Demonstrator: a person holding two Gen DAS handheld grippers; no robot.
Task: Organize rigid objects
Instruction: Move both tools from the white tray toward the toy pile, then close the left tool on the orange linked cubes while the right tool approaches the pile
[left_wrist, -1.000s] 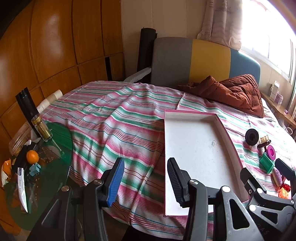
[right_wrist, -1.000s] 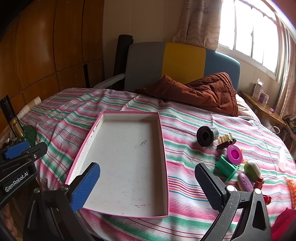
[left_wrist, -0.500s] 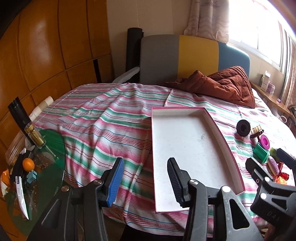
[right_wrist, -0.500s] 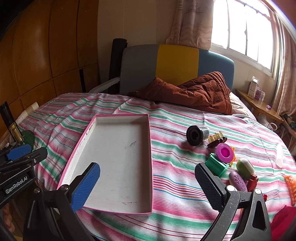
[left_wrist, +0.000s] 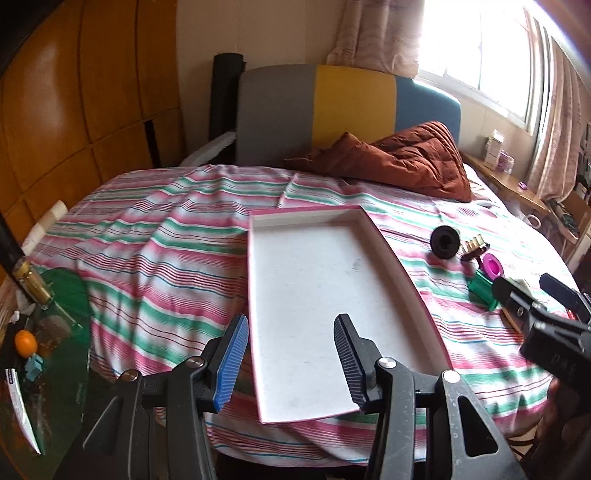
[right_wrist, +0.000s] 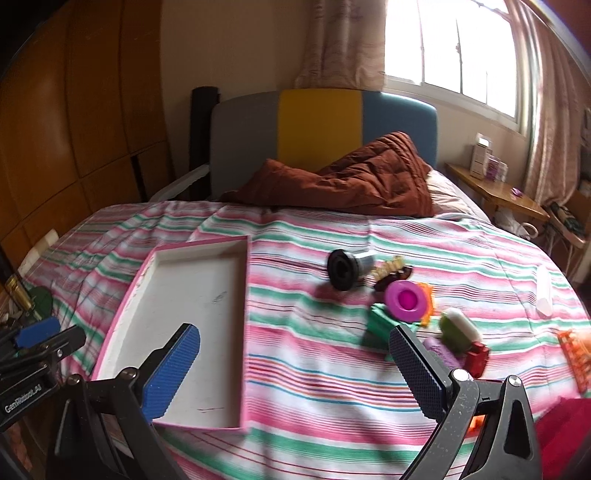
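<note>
Ahead, the left gripper (left_wrist: 291, 362) was seen half open and empty above the tray (left_wrist: 258, 266) near the bed's (left_wrist: 155, 236) foot edge. Rightward, the right gripper (right_wrist: 295, 369) was held wide, empty; light, stiff toys (right_wrist: 406, 299), likely best gripped across their bodies.

Colours on yr bed, quick look

Bedspread (right_wrist: 295, 236) pink/green/white stripes w/ thin red lines; tray (right_wrist: 243, 332) white inside, pink rim; cup (right_wrist: 404, 300) magenta; cylinder (right_wrist: 341, 269) black; quilt (right_wrist: 351, 181) rust-brown; headboard (right_wrist: 317, 125) grey, yellow & blue blocks.
</note>
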